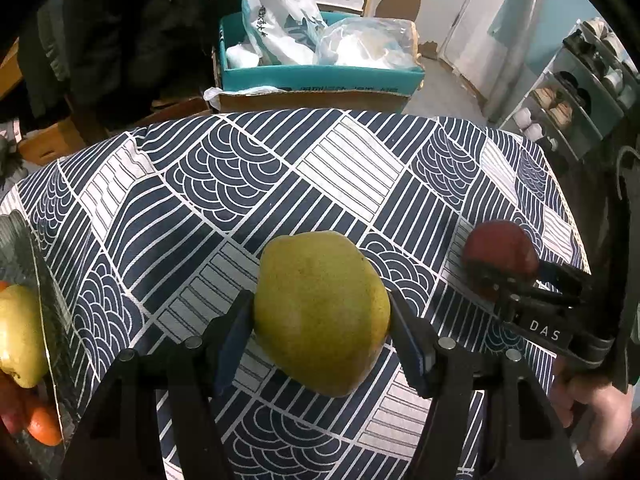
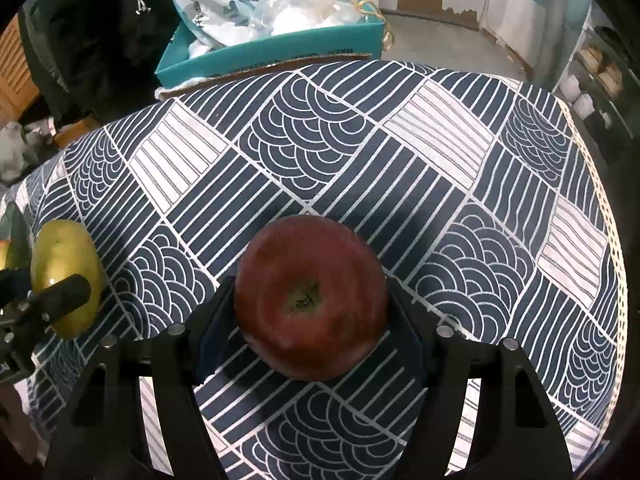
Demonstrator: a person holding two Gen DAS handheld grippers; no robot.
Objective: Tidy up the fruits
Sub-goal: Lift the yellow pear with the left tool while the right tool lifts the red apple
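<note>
From your left wrist camera, your left gripper (image 1: 322,312) is clamped on a large yellow-green pear (image 1: 322,312), one pad pressed to each flank, above the navy-and-white patterned tablecloth (image 1: 224,184). Left of the pear, at the frame's edge, a dark textured tray (image 1: 44,280) holds a yellow-green fruit (image 1: 18,336) and a small orange fruit (image 1: 44,426). Right of the pear, your right gripper (image 1: 494,276) has a dark red apple (image 1: 500,252) between its fingers. Beyond the pear, past the cloth's far edge, stands a teal cardboard box (image 1: 320,76) stuffed with plastic bags.

From your right wrist camera, your right gripper (image 2: 310,312) grips the red apple (image 2: 310,300), stem hollow facing the lens, both pads against its sides. Left of the apple, the pear (image 2: 66,276) sits in your left gripper (image 2: 60,292).
</note>
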